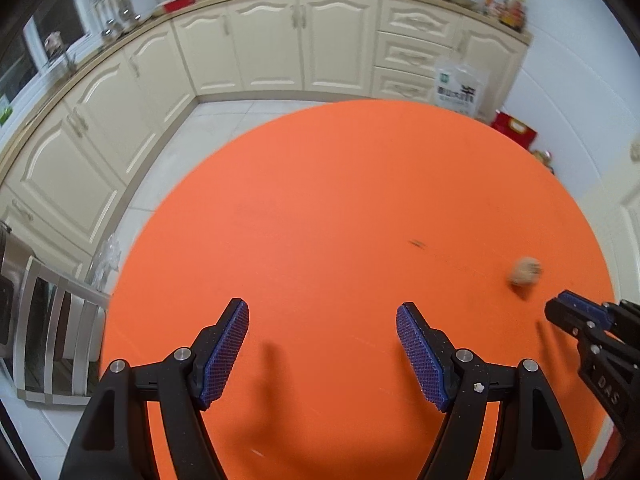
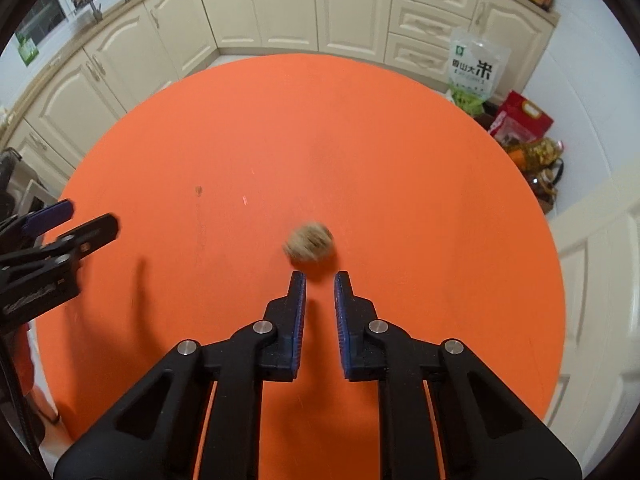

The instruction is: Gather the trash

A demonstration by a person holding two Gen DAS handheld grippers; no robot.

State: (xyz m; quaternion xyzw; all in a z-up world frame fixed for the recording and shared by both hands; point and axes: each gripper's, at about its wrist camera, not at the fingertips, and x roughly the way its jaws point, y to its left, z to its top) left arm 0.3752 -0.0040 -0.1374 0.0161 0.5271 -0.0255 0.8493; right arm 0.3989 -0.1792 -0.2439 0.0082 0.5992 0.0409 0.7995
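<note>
A small crumpled brown ball of trash [image 2: 309, 242] lies on the round orange table [image 2: 360, 140], blurred. My right gripper [image 2: 320, 278] is just behind it, jaws a narrow gap apart and empty, not touching it. In the left wrist view the ball [image 1: 525, 272] lies at the right, with the right gripper [image 1: 560, 306] close by it. My left gripper [image 1: 322, 312] is wide open and empty over the table's near left part. It also shows at the left edge of the right wrist view [image 2: 86, 220]. A small dark speck [image 1: 417, 243] lies on the table.
Cream kitchen cabinets [image 1: 280, 40] run along the far side and left. A rice bag [image 2: 478, 68], a red box [image 2: 520, 120] and other packages stand on the floor at the right. A metal appliance [image 1: 36, 320] stands at the left. A white door [image 2: 600, 260] is at the right.
</note>
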